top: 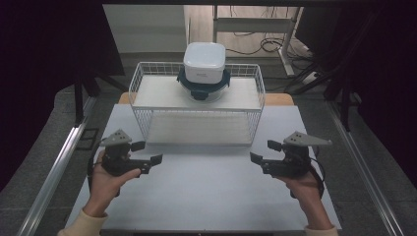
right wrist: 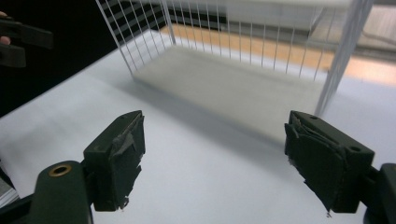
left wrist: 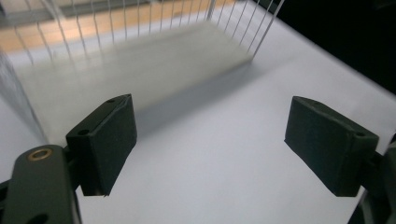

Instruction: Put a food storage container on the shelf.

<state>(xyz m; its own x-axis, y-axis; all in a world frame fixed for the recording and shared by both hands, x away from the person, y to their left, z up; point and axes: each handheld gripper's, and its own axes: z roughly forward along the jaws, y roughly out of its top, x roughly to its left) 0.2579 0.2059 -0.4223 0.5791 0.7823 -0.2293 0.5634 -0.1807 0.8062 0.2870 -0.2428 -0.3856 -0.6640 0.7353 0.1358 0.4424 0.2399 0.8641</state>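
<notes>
Table [top: 206, 191] surface is a plain white sheet, bare in its near half, with a strip of wood-coloured top showing at the far edge behind a white wire rack [top: 196, 105]. The rack stands at the far middle of the sheet and has two levels: a white lower shelf at table height and a white upper shelf. On the upper shelf, toward its far edge, sits a clear round container [top: 203, 88] with a dark blue clip-on lid, and a white rounded-square box [top: 204, 61] rests on top of that lid.

The left gripper [top: 150, 152] is held in the person's left hand [top: 110, 179] over the near left of the sheet, just short of the rack's near left corner. Its jaws stand wide apart with nothing between them; in the left gripper view the space between the black pads [left wrist: 109, 140] shows plain white sheet and the blurred lower shelf beyond. The right gripper [top: 263, 153] is held in the right hand [top: 307, 189] at the near right, mirroring the other, jaws likewise spread wide and holding nothing; its pads [right wrist: 123, 156] look frayed at the edges.

Around the table the room is dim: grey floor, metal rails running along both sides, dark curtains left and right, and cables lying on the floor beyond the rack beneath a light desk frame.
</notes>
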